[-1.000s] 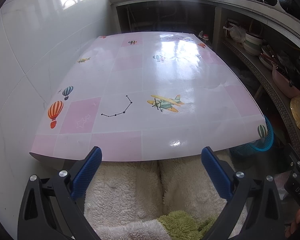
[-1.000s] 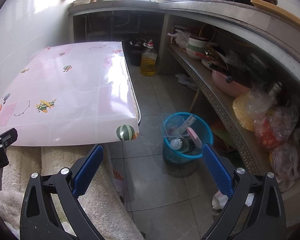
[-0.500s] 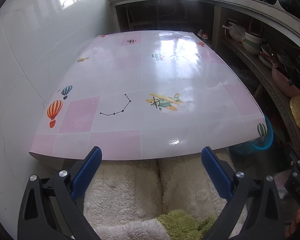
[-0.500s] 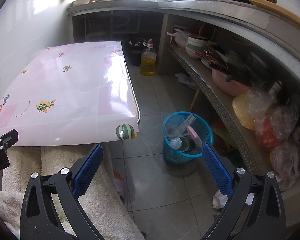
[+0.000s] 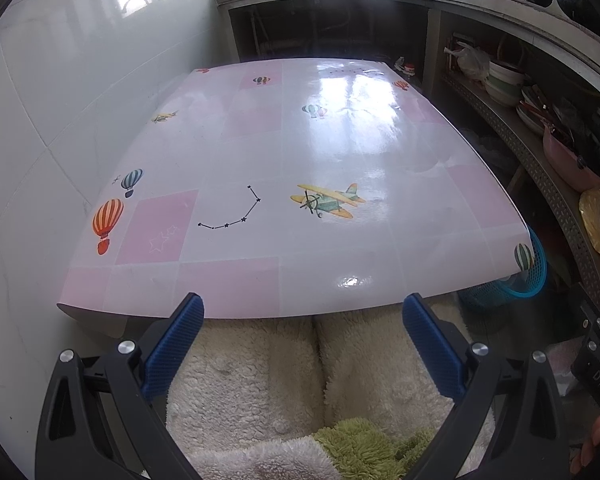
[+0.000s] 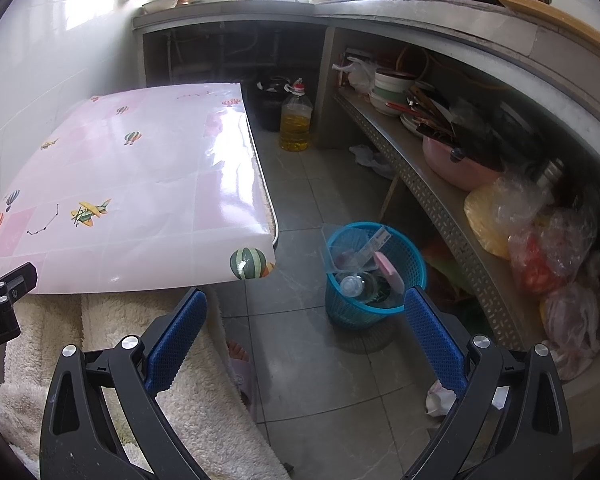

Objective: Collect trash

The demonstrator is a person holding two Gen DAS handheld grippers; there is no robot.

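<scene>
A blue mesh waste basket (image 6: 374, 276) stands on the tiled floor right of the table and holds a plastic bottle, a clear container and a pink item; its rim (image 5: 538, 264) peeks past the table corner in the left wrist view. The pink table (image 5: 300, 168) with balloon and plane prints carries nothing on top. My left gripper (image 5: 302, 316) hangs open just before the table's near edge, empty. Over the floor near the basket, my right gripper (image 6: 304, 312) is open and empty too. A crumpled white scrap (image 6: 440, 396) lies on the floor by the right finger.
A low shelf (image 6: 440, 196) along the right holds bowls, a pink pot and plastic bags. An oil bottle (image 6: 296, 120) stands on the floor behind the table. Fluffy cream fabric (image 5: 320, 372) covers a person's lap below the grippers. A white tiled wall (image 5: 60, 100) borders the table's left side.
Both views have barely shifted; the left wrist camera has crept slightly back from the table. Both grippers stay open and empty.
</scene>
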